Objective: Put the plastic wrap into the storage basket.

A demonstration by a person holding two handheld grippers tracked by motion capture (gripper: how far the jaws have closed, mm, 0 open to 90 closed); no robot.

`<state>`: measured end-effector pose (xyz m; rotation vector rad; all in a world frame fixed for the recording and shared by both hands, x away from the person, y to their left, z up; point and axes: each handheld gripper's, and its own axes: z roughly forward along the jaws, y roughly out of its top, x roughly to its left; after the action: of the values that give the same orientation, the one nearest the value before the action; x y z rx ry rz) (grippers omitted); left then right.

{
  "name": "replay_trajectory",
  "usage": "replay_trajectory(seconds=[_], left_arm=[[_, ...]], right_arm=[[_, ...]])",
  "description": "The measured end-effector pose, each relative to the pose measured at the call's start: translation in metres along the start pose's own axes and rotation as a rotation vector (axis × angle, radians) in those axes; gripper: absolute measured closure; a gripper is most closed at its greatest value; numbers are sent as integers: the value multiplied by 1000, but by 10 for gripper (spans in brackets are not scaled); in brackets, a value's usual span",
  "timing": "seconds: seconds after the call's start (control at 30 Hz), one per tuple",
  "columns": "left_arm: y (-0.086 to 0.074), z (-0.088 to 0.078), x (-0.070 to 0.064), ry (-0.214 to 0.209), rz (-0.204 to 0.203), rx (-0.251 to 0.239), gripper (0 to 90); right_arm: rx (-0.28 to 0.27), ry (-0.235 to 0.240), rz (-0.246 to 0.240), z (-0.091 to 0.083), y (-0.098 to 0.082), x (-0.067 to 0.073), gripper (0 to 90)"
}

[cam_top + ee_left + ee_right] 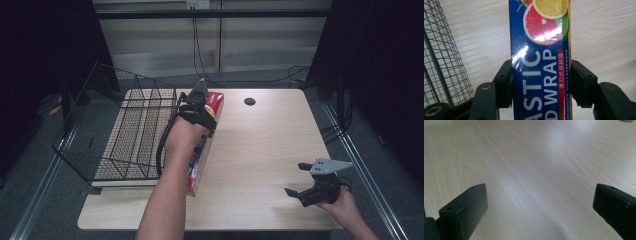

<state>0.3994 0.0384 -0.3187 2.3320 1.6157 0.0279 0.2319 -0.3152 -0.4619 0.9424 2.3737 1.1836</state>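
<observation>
One pale wooden table (pixel 260 150) stands on grey carpet, dark curtains at both sides and a black wire basket (pixel 125 130) on its left part. Just right of the basket, the left gripper (pixel 541 77) clamps a long blue plastic wrap box (pixel 540 50) across its width, both pads pressed on its sides. Well apart, the right gripper (pixel 297 180) hovers near the table's right front, jaws wide and empty.

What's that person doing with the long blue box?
A person is holding a grabber tool in each hand. The left gripper is shut on a long blue plastic wrap box, squeezing it from both sides over the wooden table. A black wire basket stands right beside it, at the table's left side. The right gripper hangs open near the table's right edge, holding nothing.
</observation>
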Motion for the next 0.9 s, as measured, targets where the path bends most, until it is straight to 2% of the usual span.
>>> replay_trajectory(seconds=[0.03,0.23,0.43,0.53,0.57,0.67,0.87,0.9], left_arm=[[1,-2,1,-8,-8,-2,446],[3,-12,6,-1,-22,3,447],[6,-24,9,10,-49,-12,447],[7,-30,10,22,-40,-10,449],[8,-33,11,15,-52,-10,449],[9,-37,12,15,-44,-10,449],[12,-49,14,27,-52,-12,449],[12,-52,16,19,-57,-9,449]], right_arm=[[0,1,0,0,0,0,0],[-4,5,4,-1,0,0,0],[-2,5,1,-1,0,0,0],[-1,4,2,-1,0,0,0],[-1,4,3,-1,0,0,0],[-3,7,2,-1,0,0,0],[0,4,-2,0,0,1,0],[1,4,-4,0,0,0,0]])
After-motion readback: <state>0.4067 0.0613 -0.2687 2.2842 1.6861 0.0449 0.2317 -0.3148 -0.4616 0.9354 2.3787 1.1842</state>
